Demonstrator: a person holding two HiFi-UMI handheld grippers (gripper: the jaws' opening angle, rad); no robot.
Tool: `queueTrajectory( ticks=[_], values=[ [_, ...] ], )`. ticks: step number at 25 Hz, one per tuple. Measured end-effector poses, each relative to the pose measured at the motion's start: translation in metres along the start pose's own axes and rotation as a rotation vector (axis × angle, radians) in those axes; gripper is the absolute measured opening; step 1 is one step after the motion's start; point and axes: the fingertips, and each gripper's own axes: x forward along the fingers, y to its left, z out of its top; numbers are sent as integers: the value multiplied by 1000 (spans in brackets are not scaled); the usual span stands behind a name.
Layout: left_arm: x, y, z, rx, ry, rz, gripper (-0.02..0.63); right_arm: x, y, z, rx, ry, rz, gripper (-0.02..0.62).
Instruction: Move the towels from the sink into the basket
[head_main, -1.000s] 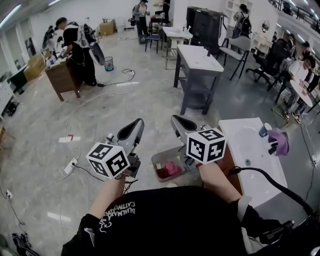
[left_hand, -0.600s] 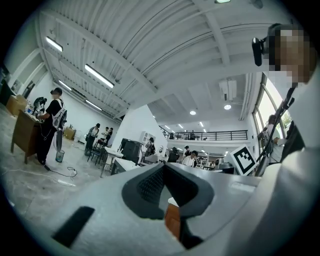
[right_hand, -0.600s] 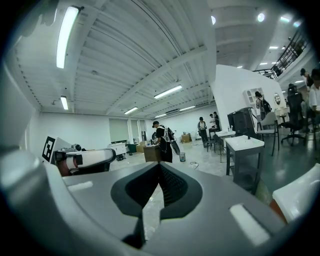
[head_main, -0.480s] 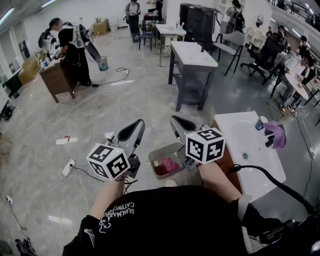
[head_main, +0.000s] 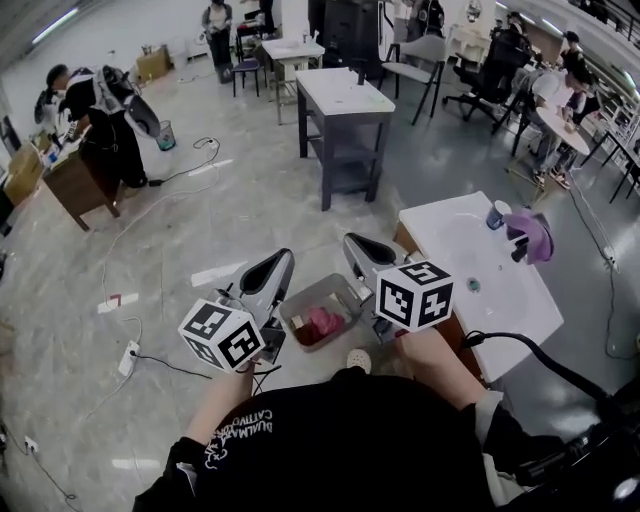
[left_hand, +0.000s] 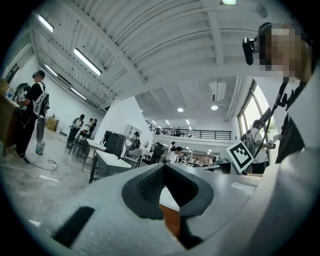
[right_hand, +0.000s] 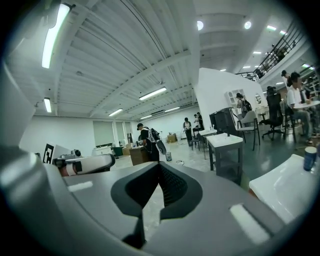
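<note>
The left gripper (head_main: 274, 264) and the right gripper (head_main: 360, 246) are held side by side, left of the white rectangular sink (head_main: 448, 240). Each gripper's own view shows its two grey jaws pressed together at the tips with nothing between them, so both are closed and empty. On the floor just left of the sink, below the two grippers, stands a grey rectangular plastic basket (head_main: 330, 284) with a pink crumpled towel (head_main: 322, 323) lying inside it. At the sink's far right edge a purple cloth (head_main: 531, 234) hangs, apparently a towel draped over the tap, though it is too small to be sure. A blue cup (head_main: 497, 214) stands just beside it on the sink's rim.
</note>
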Motion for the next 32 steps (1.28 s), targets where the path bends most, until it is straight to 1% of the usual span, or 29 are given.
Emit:
queueTrajectory(
  ticks=[3,7,12,24,29,32],
  values=[
    [20,-3,-2,-9,-7,-30,3,-9,-19,-3,2,7,-47,9],
    [54,-6,-4,-7,-14,-64,3,-13,-52,4,7,-2,-85,9],
    [104,-11,-12,-85,-6,-137,3,-27,-98,19,20,-30,-145,9],
    [236,-34,-33,-91,77,-312,3,-59,-219,50,28,-71,-308,9],
    [293,-56,-47,-89,98,-393,3,-88,-271,62,33,-121,-382,9],
    [325,-70,-60,-99,112,-424,3,-107,-300,66,28,-137,-416,9]
  ],
)
